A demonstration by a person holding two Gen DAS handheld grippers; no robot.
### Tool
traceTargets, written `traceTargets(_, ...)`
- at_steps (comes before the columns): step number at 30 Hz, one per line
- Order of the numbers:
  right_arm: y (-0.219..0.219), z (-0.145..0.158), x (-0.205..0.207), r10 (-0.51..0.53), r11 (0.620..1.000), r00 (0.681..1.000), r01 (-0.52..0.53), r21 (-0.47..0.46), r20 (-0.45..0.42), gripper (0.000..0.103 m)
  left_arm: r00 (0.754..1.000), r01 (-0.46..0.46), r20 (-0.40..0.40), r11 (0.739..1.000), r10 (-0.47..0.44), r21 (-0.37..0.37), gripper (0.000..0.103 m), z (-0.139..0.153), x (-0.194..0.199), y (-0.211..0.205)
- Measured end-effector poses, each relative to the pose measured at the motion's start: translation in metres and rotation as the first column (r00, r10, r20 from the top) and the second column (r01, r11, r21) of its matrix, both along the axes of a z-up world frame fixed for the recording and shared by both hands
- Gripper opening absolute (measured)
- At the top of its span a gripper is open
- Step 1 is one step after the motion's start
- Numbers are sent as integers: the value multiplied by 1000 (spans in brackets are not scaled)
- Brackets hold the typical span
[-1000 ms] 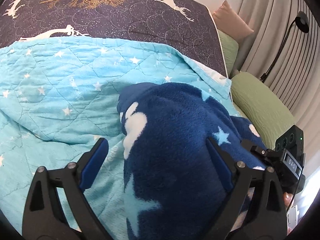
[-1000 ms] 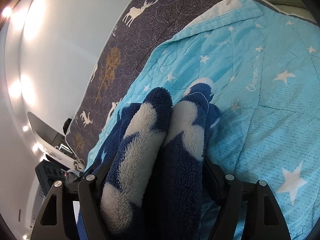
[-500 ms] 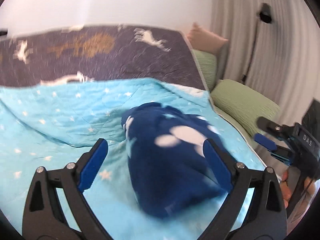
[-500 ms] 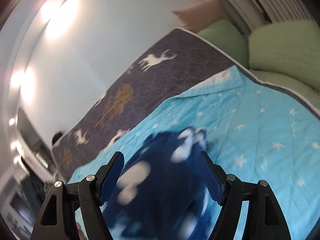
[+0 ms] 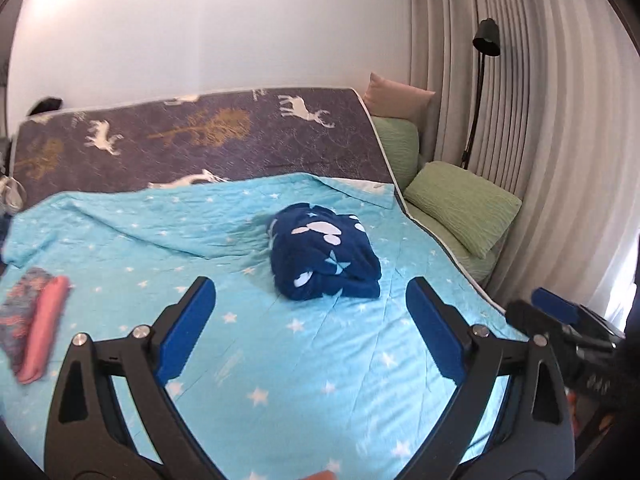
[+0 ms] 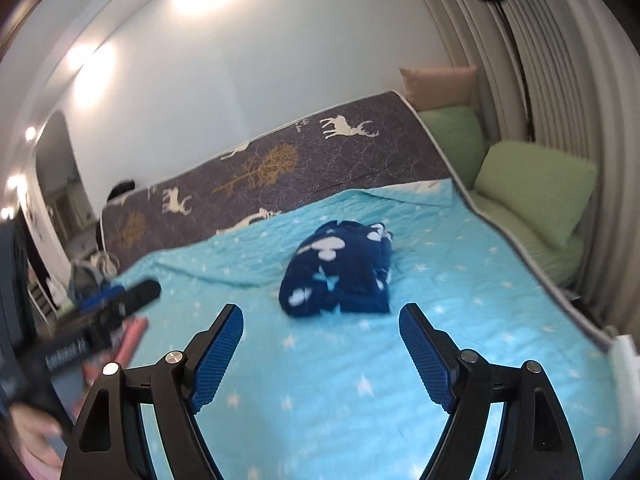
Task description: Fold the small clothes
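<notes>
A dark blue fleece garment (image 5: 325, 257) with white clouds and pale stars lies as a folded bundle on the light blue star blanket (image 5: 280, 360); it also shows in the right wrist view (image 6: 339, 270). My left gripper (image 5: 310, 308) is open and empty, held back from the bundle and above the blanket. My right gripper (image 6: 320, 334) is open and empty, also well back from the bundle. The right gripper's body shows at the right edge of the left wrist view (image 5: 560, 324). The left gripper's body shows at the left of the right wrist view (image 6: 112, 304).
Folded pink and patterned clothes (image 5: 34, 320) lie on the blanket at the left. A dark deer-print cover (image 5: 200, 140) stands behind the bed. Green pillows (image 5: 460, 204) and a pink cushion (image 5: 400, 96) lie at the right by the curtain. A black lamp (image 5: 486, 40) stands there.
Both grippers have let go of the blue fleece and pulled back and up. The bundle now rests alone on the blanket, far smaller in both views.
</notes>
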State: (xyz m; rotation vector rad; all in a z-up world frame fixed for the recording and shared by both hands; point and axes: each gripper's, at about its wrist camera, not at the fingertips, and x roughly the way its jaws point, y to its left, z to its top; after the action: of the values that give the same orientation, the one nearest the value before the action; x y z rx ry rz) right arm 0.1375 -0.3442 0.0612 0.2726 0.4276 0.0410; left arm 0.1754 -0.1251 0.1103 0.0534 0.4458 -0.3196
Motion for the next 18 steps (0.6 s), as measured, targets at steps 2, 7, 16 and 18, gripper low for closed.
traceTargets(2, 8, 5, -31, -3, 999, 1000, 3, -36, 4, 83, 1000, 4, 12, 1000, -4, 21, 96, 6, -25, 0)
traceTargets(7, 24, 17, -91, -21, 996, 999, 24, -86, 34, 85, 1000, -11, 21, 1000, 10, 19, 96, 12, -77, 6)
traceTargets(16, 33, 12, -151, -64, 993, 997, 67, -95, 35, 90, 998, -13, 58, 998, 9, 65, 97, -1, -140, 5)
traceTargets(18, 35, 10, -159, -83, 990, 996, 86, -108, 32, 90, 999, -8, 51, 997, 5, 72, 97, -5, -146, 5)
